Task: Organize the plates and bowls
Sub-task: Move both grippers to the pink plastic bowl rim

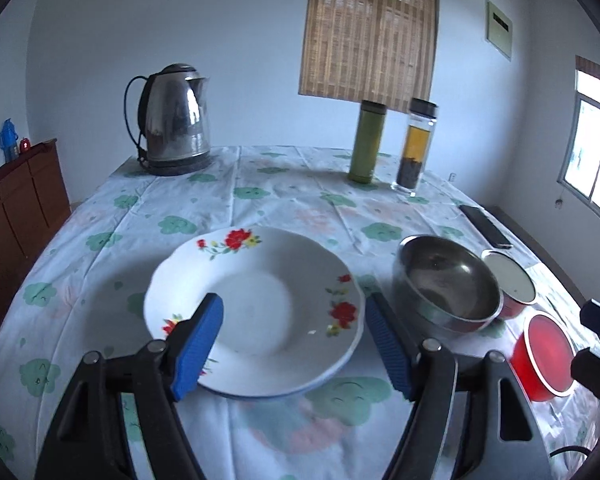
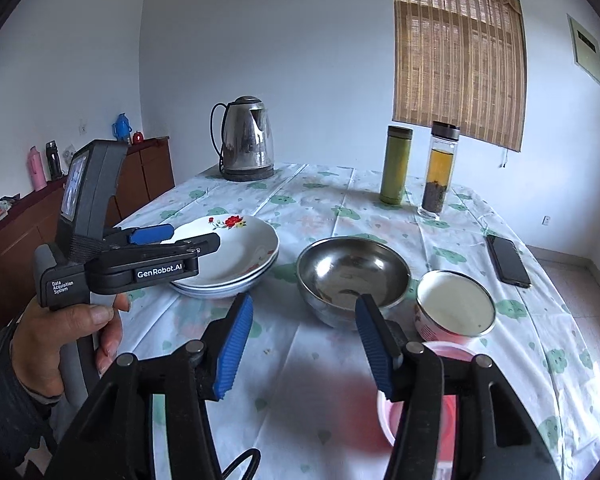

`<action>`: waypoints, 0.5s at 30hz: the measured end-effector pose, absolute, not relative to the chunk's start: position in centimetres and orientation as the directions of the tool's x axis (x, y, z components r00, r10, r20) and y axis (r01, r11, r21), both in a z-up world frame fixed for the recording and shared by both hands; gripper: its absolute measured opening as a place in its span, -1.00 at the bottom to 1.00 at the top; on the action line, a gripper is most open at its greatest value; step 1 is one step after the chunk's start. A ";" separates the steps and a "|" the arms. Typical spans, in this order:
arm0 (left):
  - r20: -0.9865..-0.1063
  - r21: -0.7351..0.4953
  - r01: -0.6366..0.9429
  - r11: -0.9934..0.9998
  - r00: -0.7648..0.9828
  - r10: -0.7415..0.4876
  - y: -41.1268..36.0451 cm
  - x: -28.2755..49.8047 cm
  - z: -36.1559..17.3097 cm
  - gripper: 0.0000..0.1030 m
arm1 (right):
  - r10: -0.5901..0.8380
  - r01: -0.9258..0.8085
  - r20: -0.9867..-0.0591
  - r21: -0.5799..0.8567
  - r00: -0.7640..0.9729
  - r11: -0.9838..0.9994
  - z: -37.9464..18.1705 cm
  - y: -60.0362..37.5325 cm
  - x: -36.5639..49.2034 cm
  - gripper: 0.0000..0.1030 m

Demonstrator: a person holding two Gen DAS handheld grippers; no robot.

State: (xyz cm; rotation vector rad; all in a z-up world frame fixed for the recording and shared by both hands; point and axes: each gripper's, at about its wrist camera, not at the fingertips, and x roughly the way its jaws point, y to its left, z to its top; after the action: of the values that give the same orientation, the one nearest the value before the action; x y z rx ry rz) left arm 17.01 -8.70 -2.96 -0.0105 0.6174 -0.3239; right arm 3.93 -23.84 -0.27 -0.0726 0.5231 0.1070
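1. Plates (image 2: 236, 248): white floral stack, left-centre of right-wrist frame, on tablecloth (image 2: 320, 360).
2. Left gripper (image 2: 180, 238): reads "GenRobot.AI", "Data Acquisition System"; jaws released, empty.
3. Steel bowl (image 2: 352, 276): centre.
4. Right gripper (image 2: 304, 344): jaws apart, empty.
5. White-lined bowl (image 2: 454, 308): right.

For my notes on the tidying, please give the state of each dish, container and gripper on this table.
Left gripper: open, holding nothing, above the plates.
Right gripper: open, holding nothing.
Flowered plates: stacked, upright.
Steel bowl: upright, apart from the stack.
Cream-lined bowl: upright, beside the steel bowl.
Red bowl: upright, alone.
Kettle: lid shut.
Green flask: capped.
Tea bottle: capped, partly full.
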 end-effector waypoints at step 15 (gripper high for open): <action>-0.604 -0.080 0.527 0.846 0.650 -0.461 -20.7 9.9 -3.2 0.45 | -0.051 0.042 -0.518 -0.029 0.854 0.999 -2.4 -32.9 -1.8 0.11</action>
State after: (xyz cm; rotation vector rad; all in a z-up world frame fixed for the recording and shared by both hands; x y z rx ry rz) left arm 9.87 -20.69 -3.22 0.1062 0.6562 -0.5622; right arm -1.77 -32.90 -2.41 -0.0173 0.5456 -0.0485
